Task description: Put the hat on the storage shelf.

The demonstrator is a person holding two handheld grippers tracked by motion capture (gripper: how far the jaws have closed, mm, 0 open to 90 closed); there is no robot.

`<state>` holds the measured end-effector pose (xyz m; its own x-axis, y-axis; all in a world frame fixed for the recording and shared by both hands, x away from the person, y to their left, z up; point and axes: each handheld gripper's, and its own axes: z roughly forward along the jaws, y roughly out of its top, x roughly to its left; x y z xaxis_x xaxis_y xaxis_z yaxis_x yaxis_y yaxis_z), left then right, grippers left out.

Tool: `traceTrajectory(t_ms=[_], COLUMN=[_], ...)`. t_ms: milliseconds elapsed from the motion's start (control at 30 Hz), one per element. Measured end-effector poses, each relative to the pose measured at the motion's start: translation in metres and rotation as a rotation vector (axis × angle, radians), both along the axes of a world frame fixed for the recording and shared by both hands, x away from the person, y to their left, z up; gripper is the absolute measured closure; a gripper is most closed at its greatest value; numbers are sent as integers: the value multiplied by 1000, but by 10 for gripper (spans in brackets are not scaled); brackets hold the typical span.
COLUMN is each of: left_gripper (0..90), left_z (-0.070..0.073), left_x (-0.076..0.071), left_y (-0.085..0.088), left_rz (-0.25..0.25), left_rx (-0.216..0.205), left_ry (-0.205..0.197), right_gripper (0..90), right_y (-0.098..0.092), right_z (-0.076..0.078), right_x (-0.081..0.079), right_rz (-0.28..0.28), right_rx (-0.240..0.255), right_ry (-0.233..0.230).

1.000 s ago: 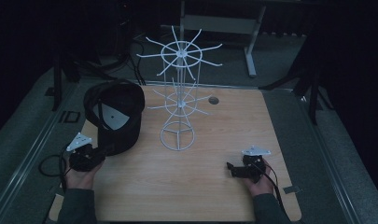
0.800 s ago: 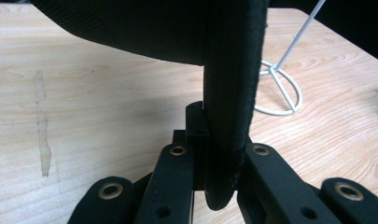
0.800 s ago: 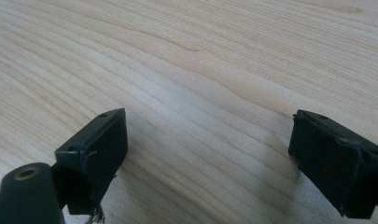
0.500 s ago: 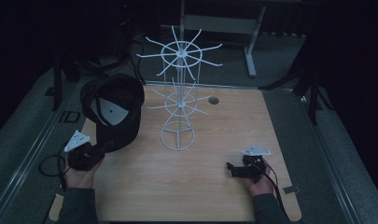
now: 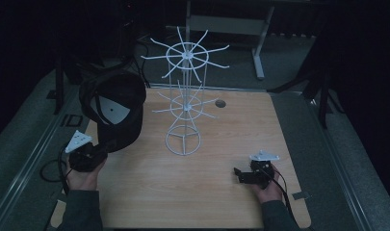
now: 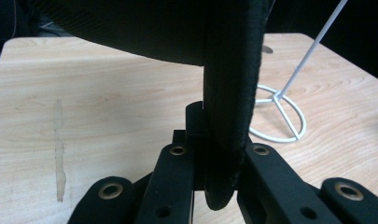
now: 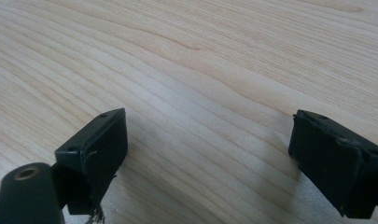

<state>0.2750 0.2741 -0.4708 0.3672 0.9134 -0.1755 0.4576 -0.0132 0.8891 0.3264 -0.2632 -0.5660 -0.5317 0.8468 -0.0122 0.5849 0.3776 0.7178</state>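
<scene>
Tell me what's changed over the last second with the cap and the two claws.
The left claw, shut on the brim of the black cap, has lifted it slightly, up and toward the far left of the table. The right claw stayed open and in place, and the white wire rack did not move.

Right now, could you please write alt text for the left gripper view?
The left gripper is shut on the edge of a black cap, held above a pale wooden table. To the right stands the round base of a white wire rack.
</scene>
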Motion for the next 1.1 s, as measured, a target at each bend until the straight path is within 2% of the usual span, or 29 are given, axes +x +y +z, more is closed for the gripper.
traceTrajectory(t_ms=[533, 600, 900, 1100], left_gripper=[867, 868, 867, 867], left_z=[9, 12, 21, 26], left_x=[-3, -4, -5, -4], left_y=[-3, -5, -15, -20], left_rz=[30, 41, 52, 56], left_rx=[9, 30, 70, 73], left_ry=[-31, -32, -48, -58], right_gripper=[115, 115, 115, 115], right_y=[0, 0, 0, 0], right_z=[0, 0, 0, 0], right_x=[0, 0, 0, 0], right_rz=[1, 1, 1, 1], right_rx=[0, 0, 0, 0], right_ry=[0, 0, -1, -1])
